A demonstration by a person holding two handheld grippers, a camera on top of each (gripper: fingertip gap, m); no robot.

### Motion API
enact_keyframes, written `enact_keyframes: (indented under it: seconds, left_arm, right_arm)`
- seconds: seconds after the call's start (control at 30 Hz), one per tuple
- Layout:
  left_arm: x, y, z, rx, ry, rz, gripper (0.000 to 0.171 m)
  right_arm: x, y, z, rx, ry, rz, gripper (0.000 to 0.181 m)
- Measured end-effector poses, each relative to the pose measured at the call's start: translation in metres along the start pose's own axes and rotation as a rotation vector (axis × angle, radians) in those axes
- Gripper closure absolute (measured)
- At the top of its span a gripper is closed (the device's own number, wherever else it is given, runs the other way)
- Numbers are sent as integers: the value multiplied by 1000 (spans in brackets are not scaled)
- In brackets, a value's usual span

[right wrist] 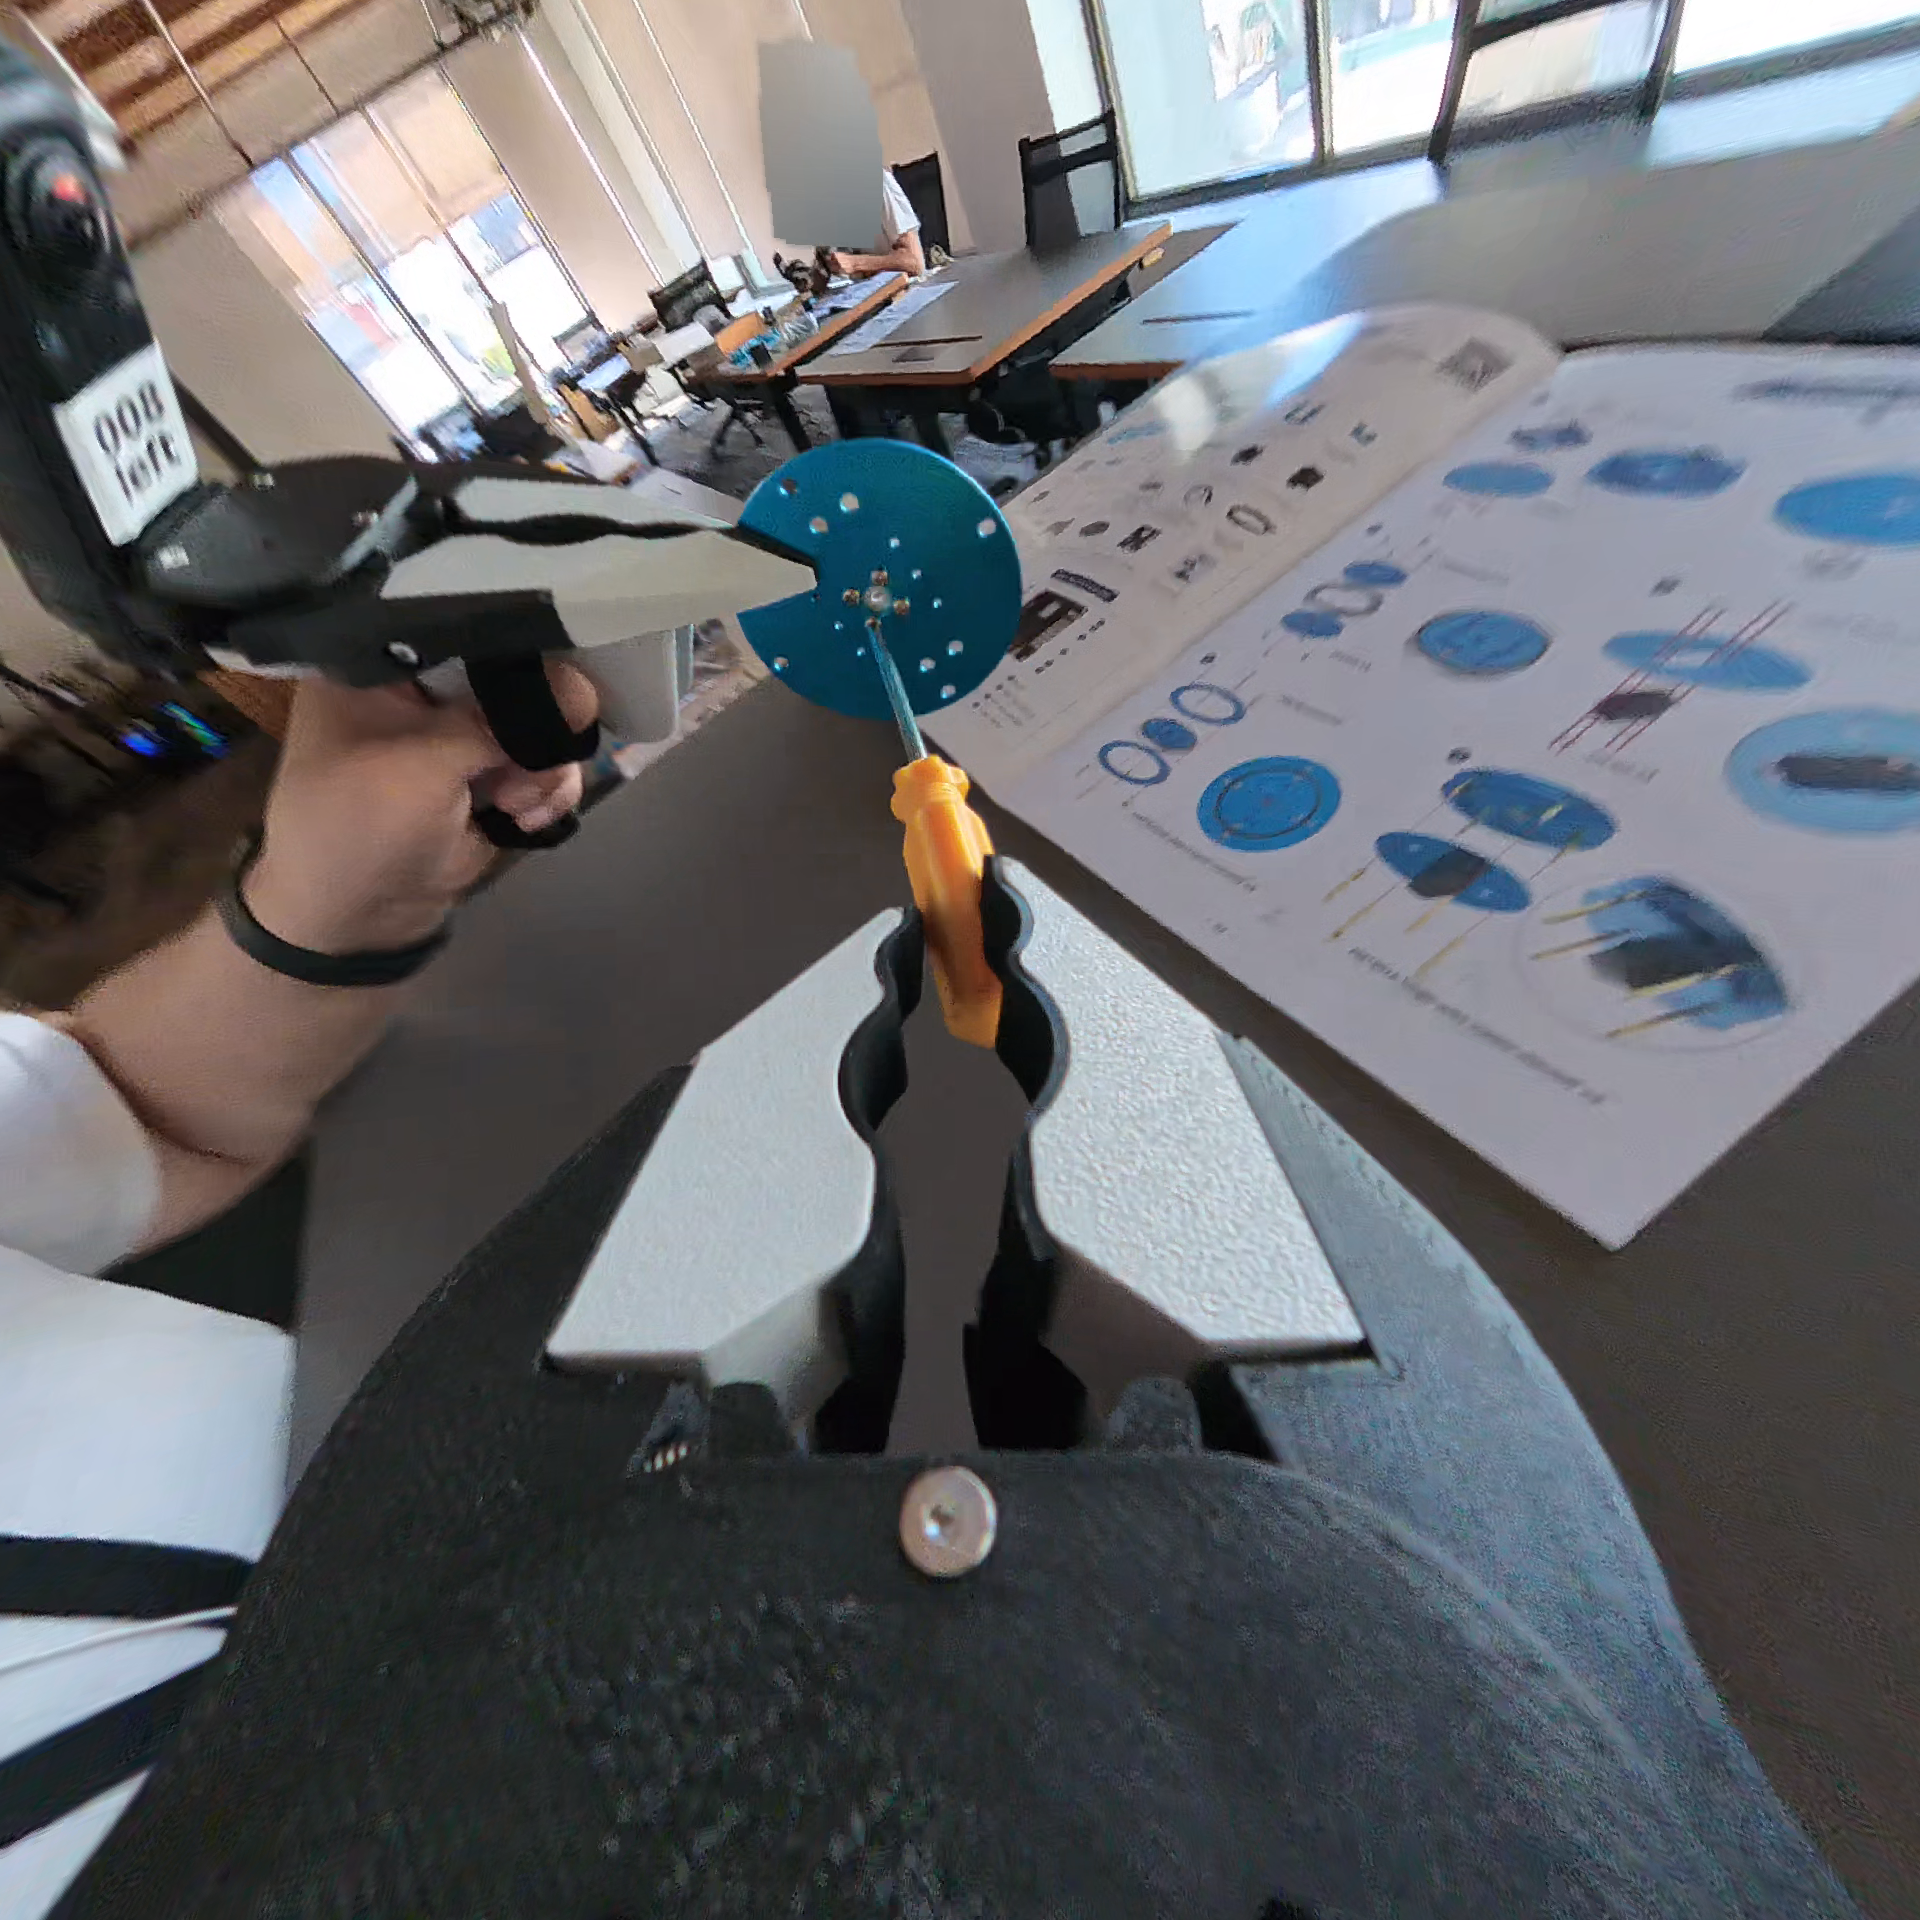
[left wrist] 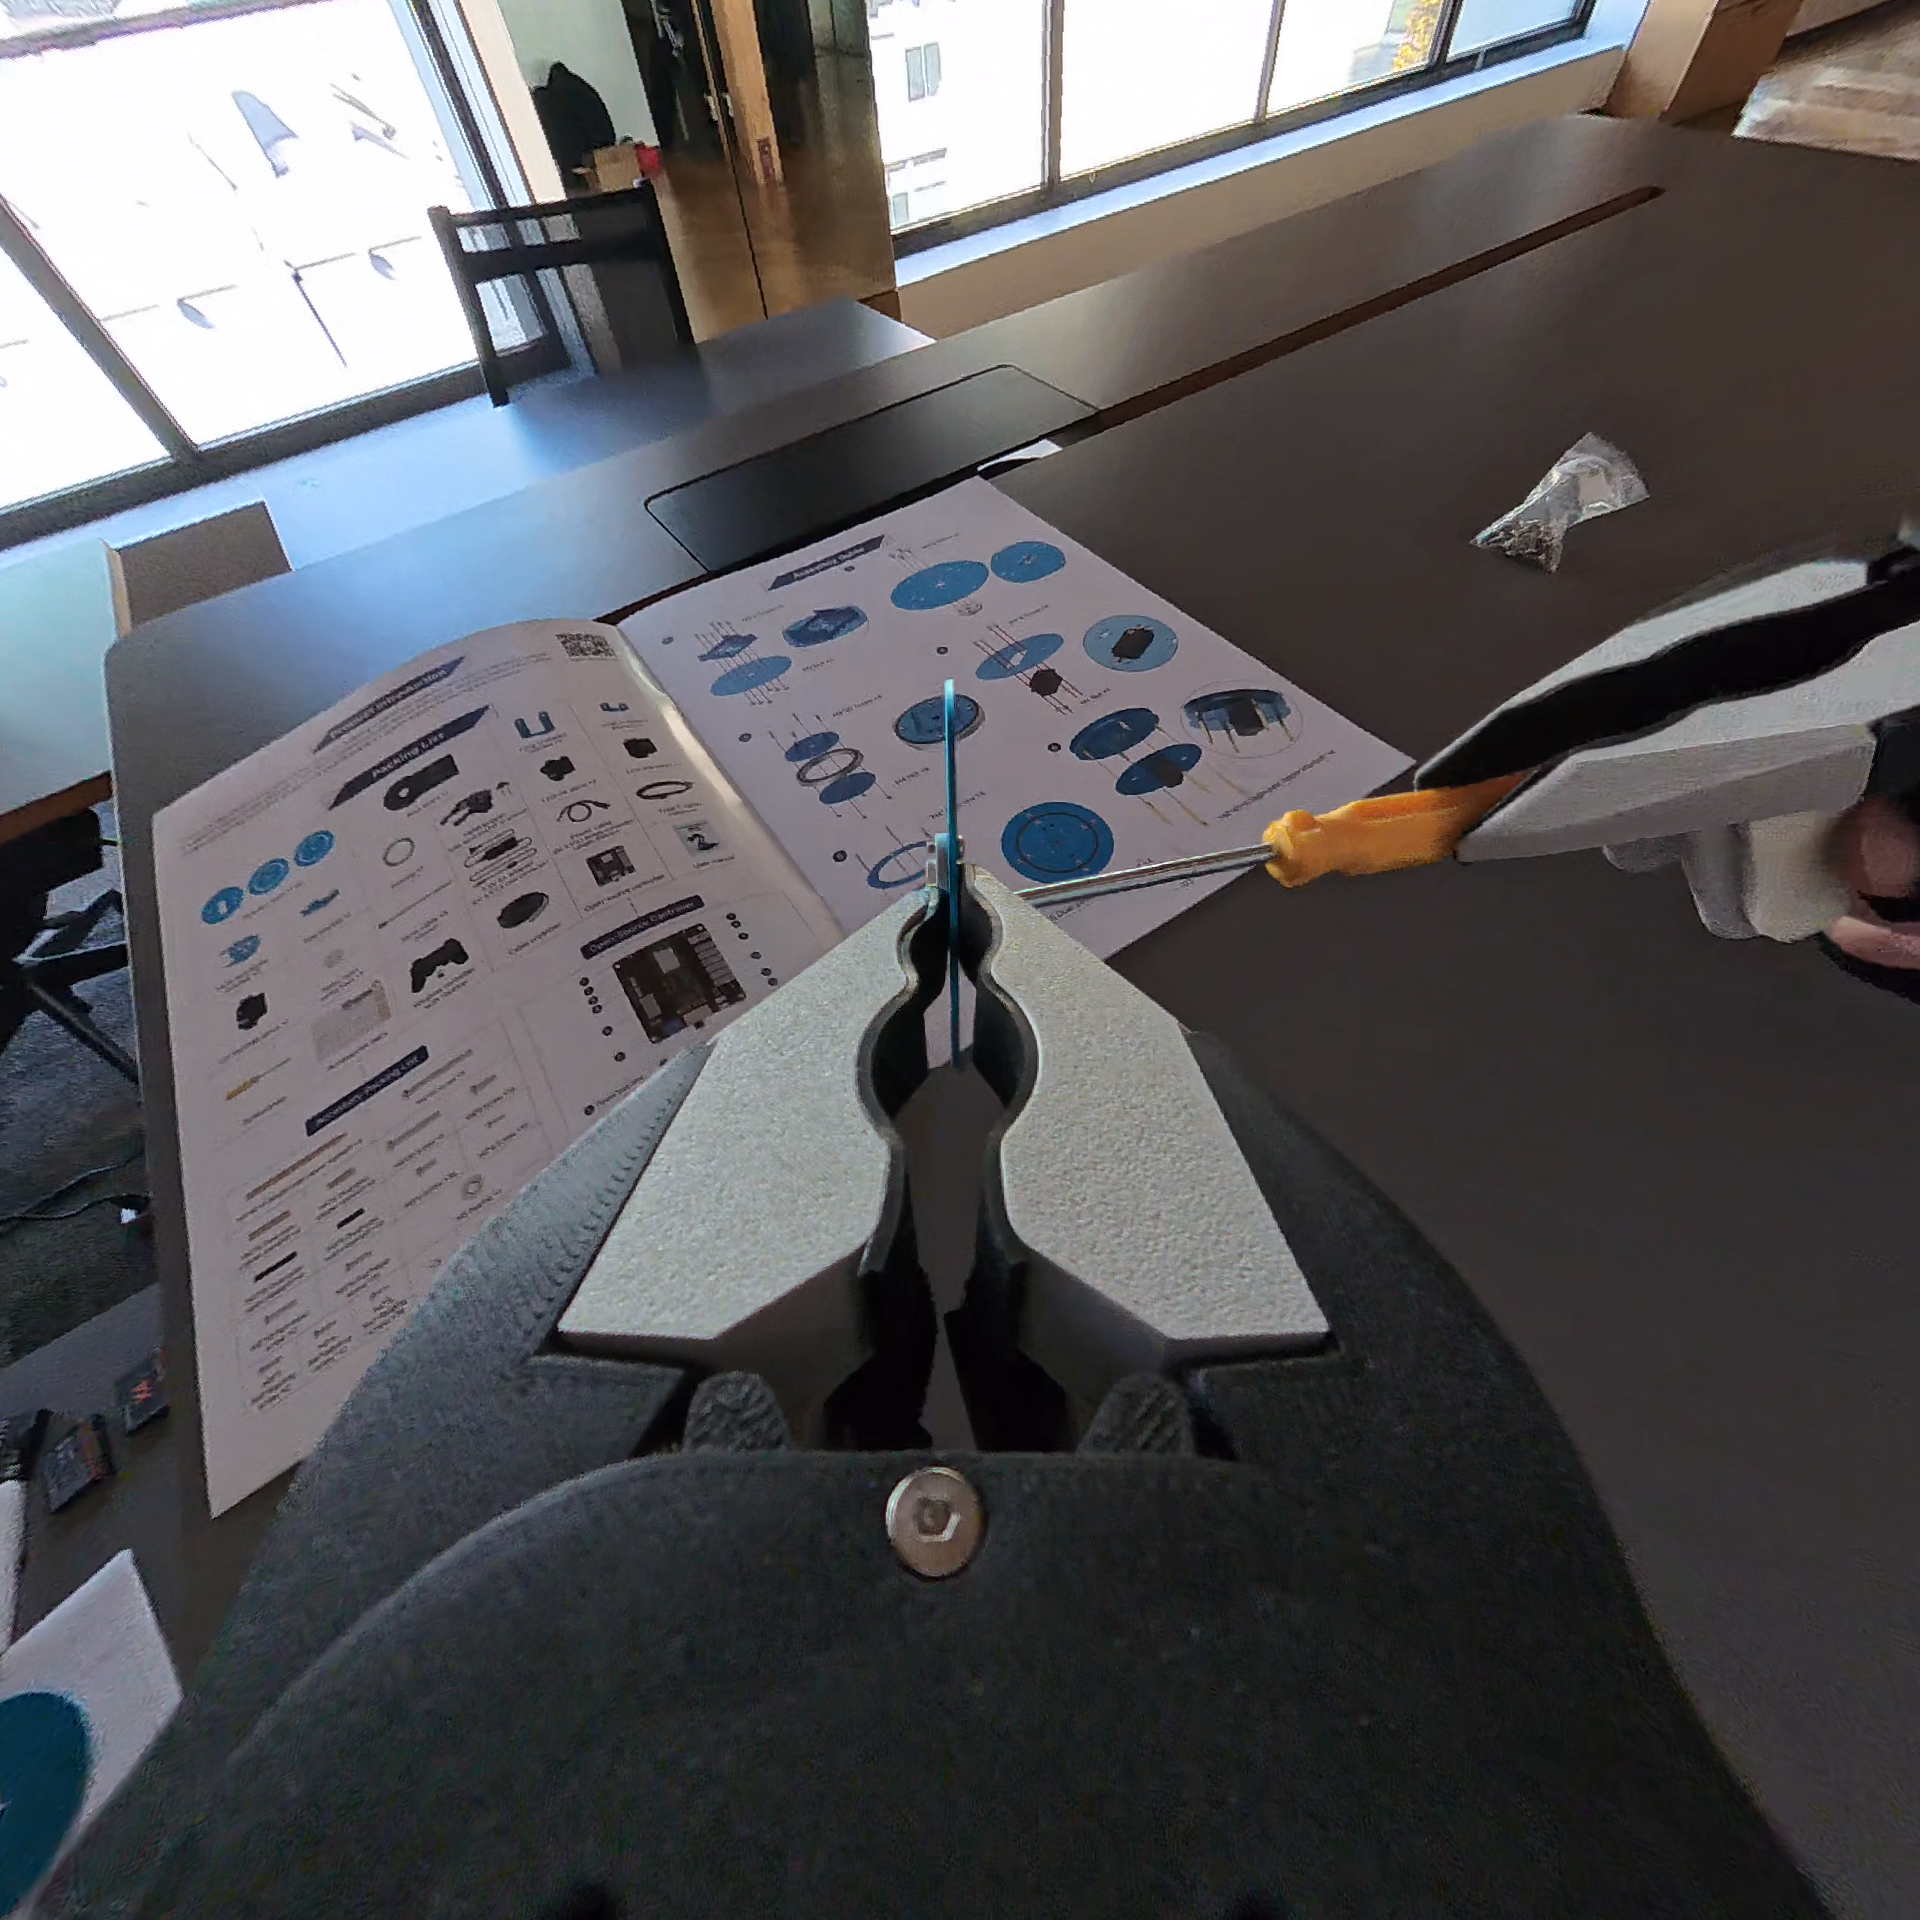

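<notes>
My left gripper (left wrist: pixel 951 904) is shut on a thin blue round plate (left wrist: pixel 951 790), held upright and edge-on above the table. In the right wrist view the plate (right wrist: pixel 914 530) shows its face with several small holes, clamped by the left gripper (right wrist: pixel 800 577). My right gripper (right wrist: pixel 961 925) is shut on a screwdriver with an orange handle (right wrist: pixel 951 894). Its metal shaft (right wrist: pixel 891 681) reaches up to a screw at the plate's centre. In the left wrist view the screwdriver (left wrist: pixel 1361 831) comes in from the right, held by the right gripper (left wrist: pixel 1455 805).
An open instruction booklet (left wrist: pixel 520 935) lies on the dark table (left wrist: pixel 1455 1195) under both grippers. A small clear bag of screws (left wrist: pixel 1564 504) lies at the far right. Another blue disc (left wrist: pixel 42 1777) sits at the lower left. More desks and a seated person (right wrist: pixel 883 234) are far behind. One gripper's finger ends stand about 11 cm off the other's.
</notes>
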State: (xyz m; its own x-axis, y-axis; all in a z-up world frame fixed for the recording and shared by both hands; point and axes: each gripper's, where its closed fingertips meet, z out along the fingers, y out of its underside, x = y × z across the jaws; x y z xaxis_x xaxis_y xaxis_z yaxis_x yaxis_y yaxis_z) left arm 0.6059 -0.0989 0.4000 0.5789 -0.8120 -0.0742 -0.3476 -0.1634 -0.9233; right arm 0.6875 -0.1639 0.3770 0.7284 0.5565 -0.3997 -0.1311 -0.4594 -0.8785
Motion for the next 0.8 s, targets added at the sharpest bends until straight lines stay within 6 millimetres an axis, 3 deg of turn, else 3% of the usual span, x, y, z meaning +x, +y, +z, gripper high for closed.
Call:
enact_keyframes:
  seconds: [0.1, 0.17, 0.3, 0.43, 0.5, 0.67, 0.7, 0.73, 0.8]
  left_arm:
    - [0, -2, -1, 5, -14, 20, 171]
    - [-1, -2, -1, 4, -9, 21, 171]
    - [3, 0, 2, -4, 28, -8, 171]
    - [15, 5, 7, -30, 51, 26, 171]
    - [19, 7, 9, -36, 52, 45, 171]
    - [29, 3, 8, -12, 71, 98, 171]
    - [32, 2, 8, -5, 72, 126, 171]
    - [32, 1, 8, 0, 57, 153, 171]
    - [34, -4, 5, 34, 44, 234, 171]
  right_arm:
    - [1, 5, 3, 10, -99, 223, 173]
    - [-1, 9, 4, -12, -113, 148, 172]
    - [-4, 19, 7, -93, -48, -171, 170]
    - [-3, 40, 15, -199, -14, -283, 161]
    - [-1, 51, 20, -258, 5, -314, 151]
    - [-1, 62, 26, -331, 17, -298, 146]
    - [-4, 65, 27, -349, 1, -279, 147]
    - [-9, 68, 28, -364, -31, -254, 162]
    - [-11, 65, 28, -344, -62, -154, 163]
